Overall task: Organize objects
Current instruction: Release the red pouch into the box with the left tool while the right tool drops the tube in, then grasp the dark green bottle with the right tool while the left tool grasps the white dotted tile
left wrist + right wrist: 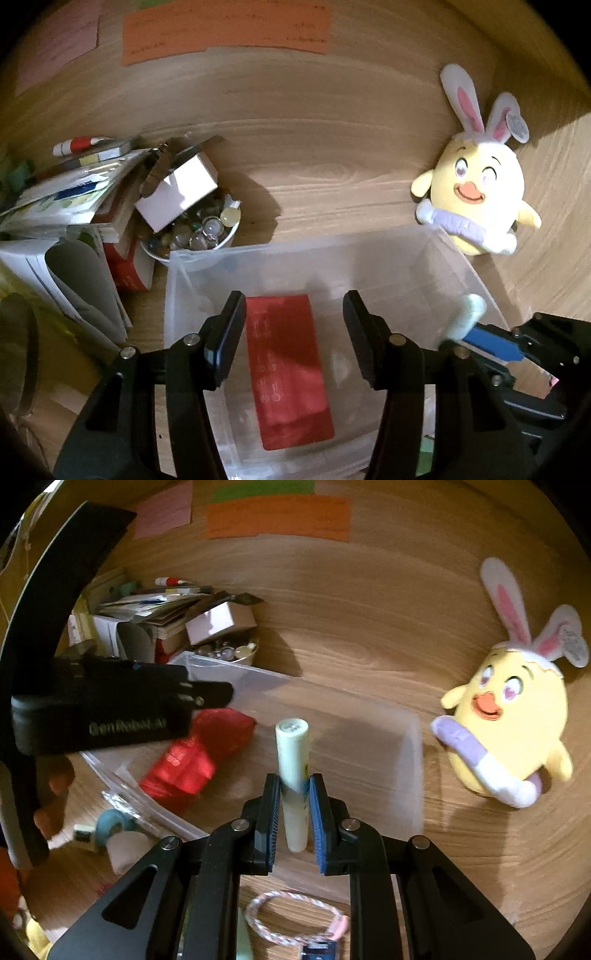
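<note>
The clear bin (424, 258) on the table (369, 609) already holds a red packet (288, 369). The plush chick (506, 720) waits beside its far right corner. The left gripper (293, 332) is spread and empty above the bin; the right gripper (293, 790) pinches a pale green tube (291, 760) over it.

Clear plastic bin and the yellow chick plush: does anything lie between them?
No. In the right wrist view only bare wooden tabletop separates the clear plastic bin from the yellow chick plush; in the left wrist view they look nearly touching.
</note>
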A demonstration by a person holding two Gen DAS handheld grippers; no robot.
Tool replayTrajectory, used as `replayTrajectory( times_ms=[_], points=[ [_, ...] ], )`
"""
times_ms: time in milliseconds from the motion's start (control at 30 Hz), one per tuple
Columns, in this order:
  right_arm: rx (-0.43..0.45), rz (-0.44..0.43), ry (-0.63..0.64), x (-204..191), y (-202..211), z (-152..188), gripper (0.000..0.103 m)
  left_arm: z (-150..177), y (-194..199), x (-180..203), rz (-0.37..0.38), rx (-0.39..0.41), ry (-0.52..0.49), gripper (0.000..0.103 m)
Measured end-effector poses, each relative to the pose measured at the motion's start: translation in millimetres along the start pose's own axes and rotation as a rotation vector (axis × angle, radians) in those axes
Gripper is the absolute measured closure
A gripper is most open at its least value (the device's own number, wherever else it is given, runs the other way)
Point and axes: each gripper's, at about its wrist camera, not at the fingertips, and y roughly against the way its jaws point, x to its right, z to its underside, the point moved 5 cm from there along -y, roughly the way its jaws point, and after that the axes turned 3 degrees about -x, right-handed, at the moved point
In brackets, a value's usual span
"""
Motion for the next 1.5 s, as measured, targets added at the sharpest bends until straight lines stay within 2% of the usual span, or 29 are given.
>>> replayTrajectory(
  times_ms=[133,267,500,567,633,800,867,933,1233,1367,1500],
  points=[
    [-0.021,-0.057,-0.021,-4,-5,-1,0.085,5,4,1,0.006,-0.009,-0.008,0.041],
    [-0.020,-0.077,-0.047,-3,-4,0,0.063,11,14,2,0.024,-0.002,-0.015,0.037],
    [0.009,-0.061,-0.050,-1,15,4,0.058,23,40,5,0.040,0.029,-0.021,0.033],
    [0.023,-0.052,-0.050,-1,22,6,0.049,28,49,6,0.039,0.042,-0.021,0.027],
    [0.040,-0.043,-0.049,0,30,8,0.045,33,57,7,0.038,0.052,-0.020,0.025],
    [0.065,-0.035,-0.039,-3,51,17,0.041,45,76,6,0.027,0.061,-0.022,0.022],
    [0.076,-0.034,-0.037,-3,60,22,0.034,51,82,5,0.012,0.061,-0.024,0.013],
    [0.097,-0.023,-0.035,-4,69,27,0.028,58,90,3,0.002,0.072,-0.021,0.009],
    [0.098,-0.041,-0.053,-5,86,53,0.027,91,101,-7,-0.018,0.040,-0.005,0.009],
    [0.088,-0.059,-0.059,-8,86,64,0.027,110,93,-14,-0.049,-0.001,-0.012,0.009],
    [0.054,-0.096,-0.063,-15,78,73,0.027,127,80,-21,-0.041,-0.053,0.004,0.009]
  ],
)
